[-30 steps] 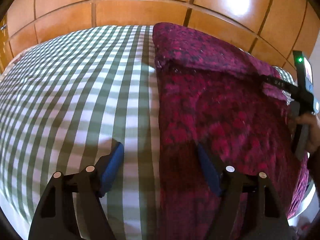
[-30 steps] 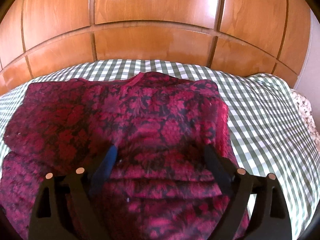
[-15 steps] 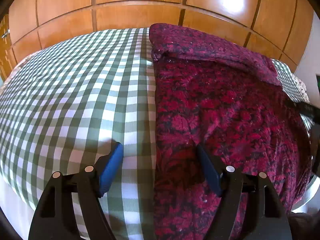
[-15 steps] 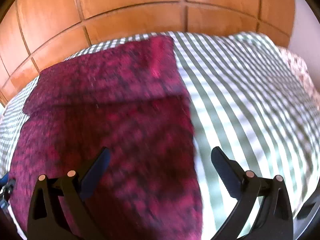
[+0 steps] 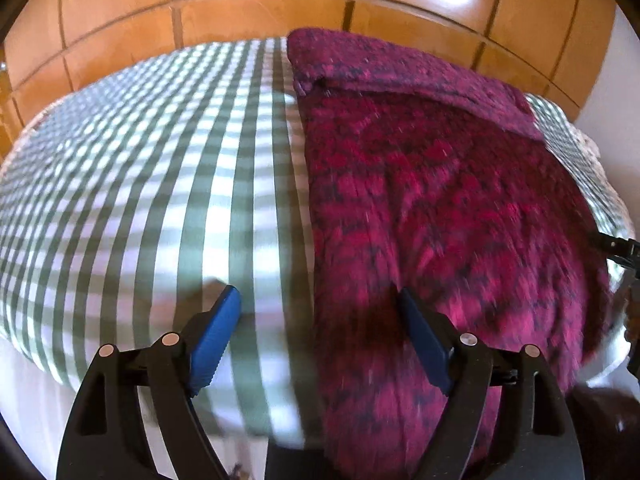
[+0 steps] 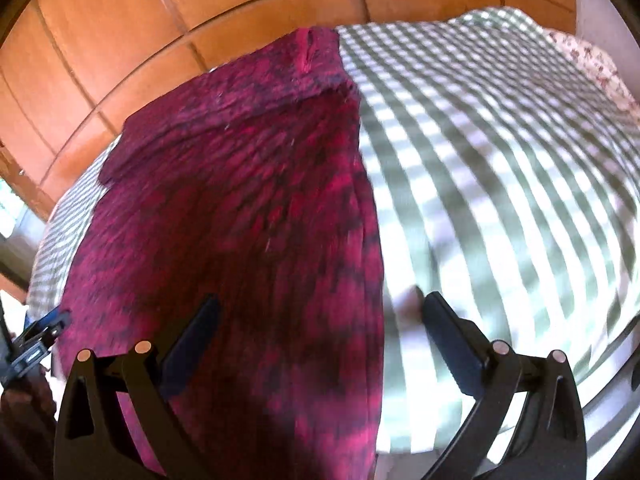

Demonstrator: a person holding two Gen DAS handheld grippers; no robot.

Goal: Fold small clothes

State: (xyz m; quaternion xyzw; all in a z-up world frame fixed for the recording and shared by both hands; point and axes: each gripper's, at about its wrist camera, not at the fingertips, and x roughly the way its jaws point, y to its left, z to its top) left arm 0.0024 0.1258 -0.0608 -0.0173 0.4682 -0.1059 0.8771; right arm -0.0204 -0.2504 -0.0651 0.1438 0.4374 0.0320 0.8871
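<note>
A dark red and magenta patterned garment [image 5: 440,208] lies flat on a green-and-white checked bed sheet [image 5: 160,184], its far end folded over on itself. My left gripper [image 5: 318,314] hovers low over the garment's left edge [image 5: 314,264]. Its jaws are opening, with one blue pad [image 5: 224,316] over the sheet, the other over the cloth, and nothing pressed between them. My right gripper [image 6: 320,316] stands open astride the garment's [image 6: 240,220] right edge, with one finger [image 6: 440,320] over the sheet [image 6: 500,184].
A wooden panelled wall [image 5: 280,8] rises behind the bed. A floral cloth [image 6: 592,64] lies at the far right corner. The near edge of the bed [image 5: 36,360] drops off below both grippers. The left gripper [image 6: 40,332] shows at the right wrist view's left rim.
The right gripper has swung from above the garment's middle to its right edge, jaws wider. The left gripper has drifted slightly along the left edge and its jaws have spread a little.
</note>
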